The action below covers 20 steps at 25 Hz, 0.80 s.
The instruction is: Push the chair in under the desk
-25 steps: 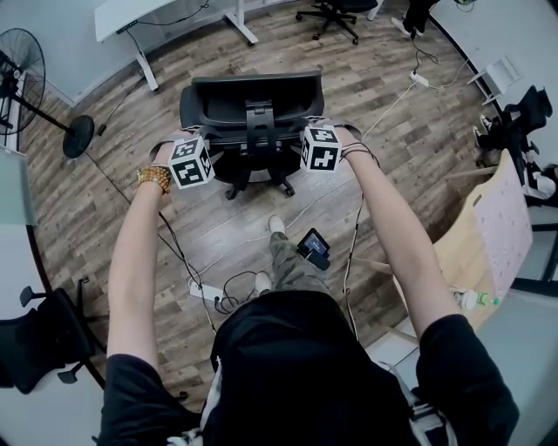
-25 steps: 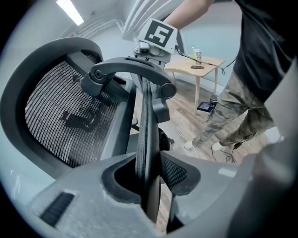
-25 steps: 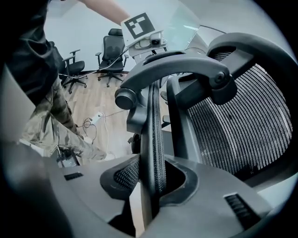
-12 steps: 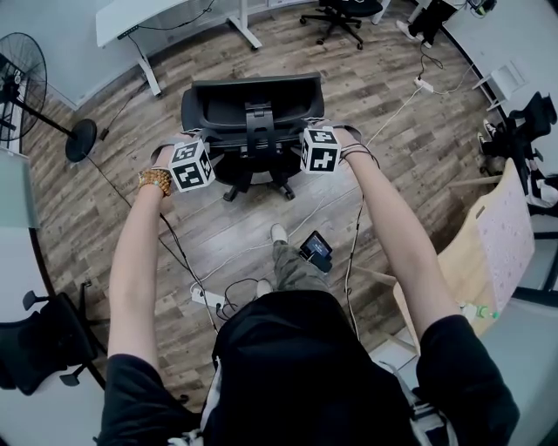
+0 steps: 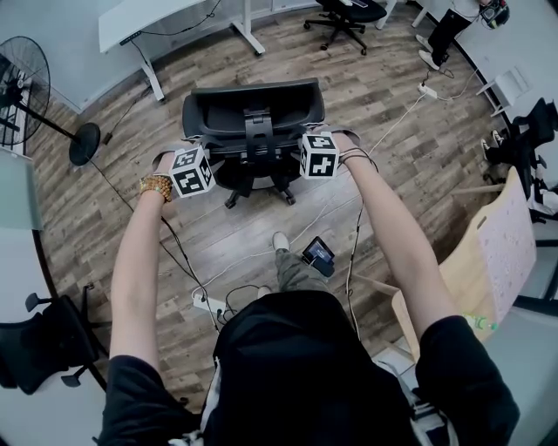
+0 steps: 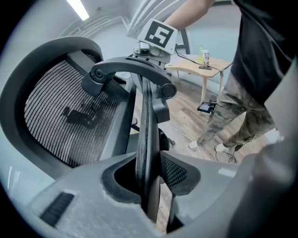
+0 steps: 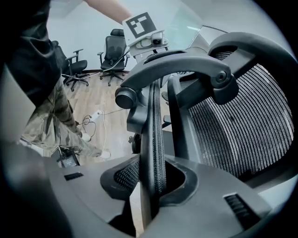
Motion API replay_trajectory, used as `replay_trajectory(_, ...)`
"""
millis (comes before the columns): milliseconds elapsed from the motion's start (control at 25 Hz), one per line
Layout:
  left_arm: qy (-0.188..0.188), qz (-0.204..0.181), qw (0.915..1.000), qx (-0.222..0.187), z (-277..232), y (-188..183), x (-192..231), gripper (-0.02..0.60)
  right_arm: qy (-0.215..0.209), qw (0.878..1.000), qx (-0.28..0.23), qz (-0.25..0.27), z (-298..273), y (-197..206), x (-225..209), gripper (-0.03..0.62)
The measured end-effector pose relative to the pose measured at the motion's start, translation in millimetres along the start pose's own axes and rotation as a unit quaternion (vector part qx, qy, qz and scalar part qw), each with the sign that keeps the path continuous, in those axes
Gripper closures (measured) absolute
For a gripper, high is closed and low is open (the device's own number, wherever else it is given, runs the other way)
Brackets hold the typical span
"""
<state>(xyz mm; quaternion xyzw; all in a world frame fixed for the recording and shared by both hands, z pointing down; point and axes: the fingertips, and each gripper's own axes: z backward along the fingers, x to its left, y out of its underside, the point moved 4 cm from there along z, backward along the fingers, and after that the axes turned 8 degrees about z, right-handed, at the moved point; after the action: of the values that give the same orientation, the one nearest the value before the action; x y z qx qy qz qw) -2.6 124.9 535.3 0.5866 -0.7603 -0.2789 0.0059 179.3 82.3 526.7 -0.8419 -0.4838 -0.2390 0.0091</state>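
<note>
A black mesh office chair (image 5: 253, 118) stands on the wood floor with its backrest toward me, facing a white desk (image 5: 144, 19) at the far left. My left gripper (image 5: 195, 146) is shut on the left edge of the backrest. In the left gripper view that thin mesh edge (image 6: 147, 153) runs up between the jaws. My right gripper (image 5: 316, 133) is shut on the backrest's right edge (image 7: 153, 153) in the same way. Each gripper view shows the headrest bracket and the other gripper's marker cube beyond it.
A standing fan (image 5: 26, 87) is at the left and cables with a power strip (image 5: 207, 304) lie by my feet. A wooden table (image 5: 484, 248) is at the right. Other office chairs (image 5: 344, 13) and a person's legs (image 5: 449, 30) are at the far side.
The chair and both grippers have moved forward a little, toward the white desk. My feet have stepped after them. Both grips are unchanged.
</note>
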Motion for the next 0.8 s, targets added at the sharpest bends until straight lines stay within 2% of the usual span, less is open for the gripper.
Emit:
replay_trajectory(360,-0.002,0.01,0.9999,0.007,-7.5,-1.0,16.3,0.453,0.001,1.0,-0.002,0.008,-6.8,8.9,-16.3,0.493)
replay_trajectory(800,-0.015,0.022,0.9996,0.011,-24.6,-5.7,55.6,0.451,-0.002,1.0,-0.007,0.024,-20.9,32.2,-58.7,0.493)
